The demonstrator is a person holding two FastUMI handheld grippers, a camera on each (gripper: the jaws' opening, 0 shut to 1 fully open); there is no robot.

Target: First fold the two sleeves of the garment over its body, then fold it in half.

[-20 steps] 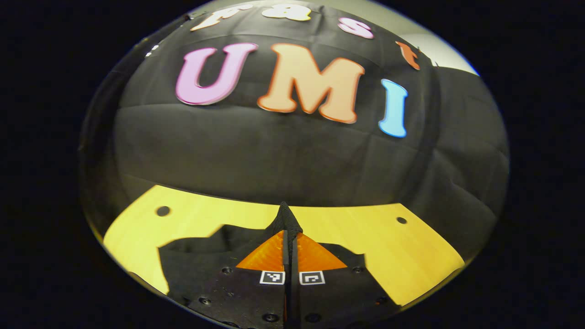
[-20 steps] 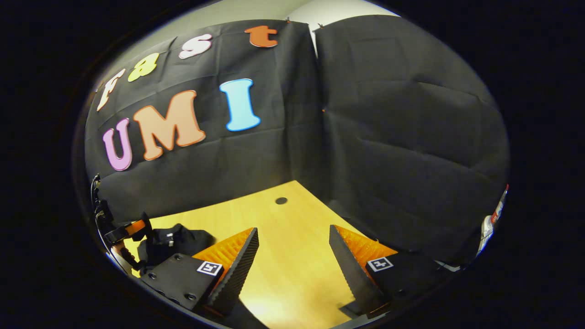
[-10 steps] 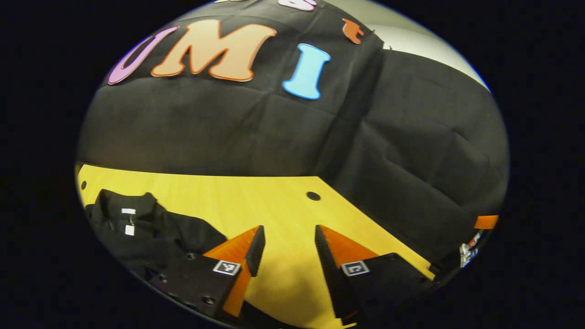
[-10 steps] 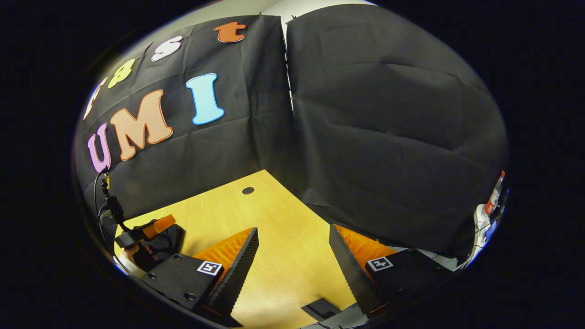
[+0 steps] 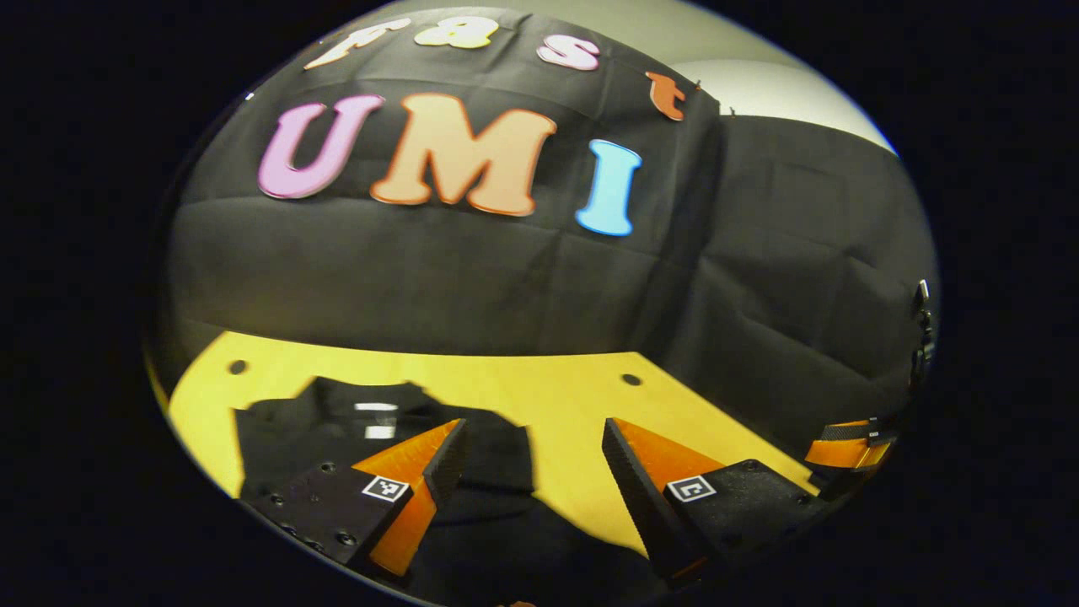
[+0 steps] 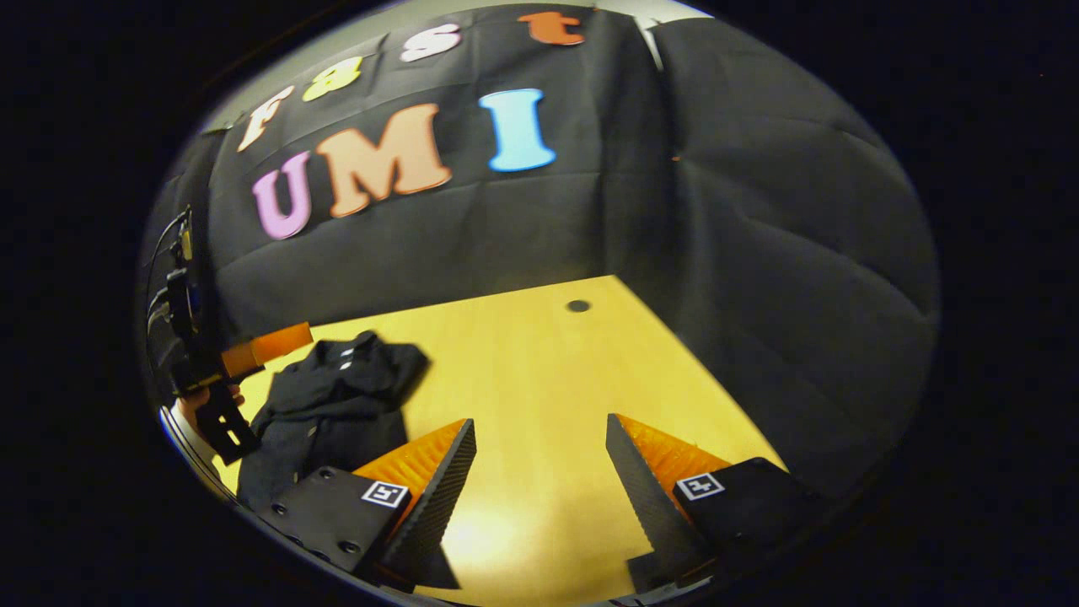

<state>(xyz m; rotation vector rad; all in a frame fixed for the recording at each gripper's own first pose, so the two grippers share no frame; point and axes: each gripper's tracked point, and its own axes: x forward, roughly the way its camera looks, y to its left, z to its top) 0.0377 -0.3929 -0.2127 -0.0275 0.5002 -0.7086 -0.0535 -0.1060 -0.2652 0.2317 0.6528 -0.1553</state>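
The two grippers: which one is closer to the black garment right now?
The left gripper: its fingers hang open right over the garment, one finger overlapping the cloth. The right gripper is open over bare wooden table, with the garment off to its side.

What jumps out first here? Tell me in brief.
A dark garment lies crumpled on the yellow wooden table, toward its left side in the right gripper view. Both the left gripper and the right gripper are open above the table, holding nothing.
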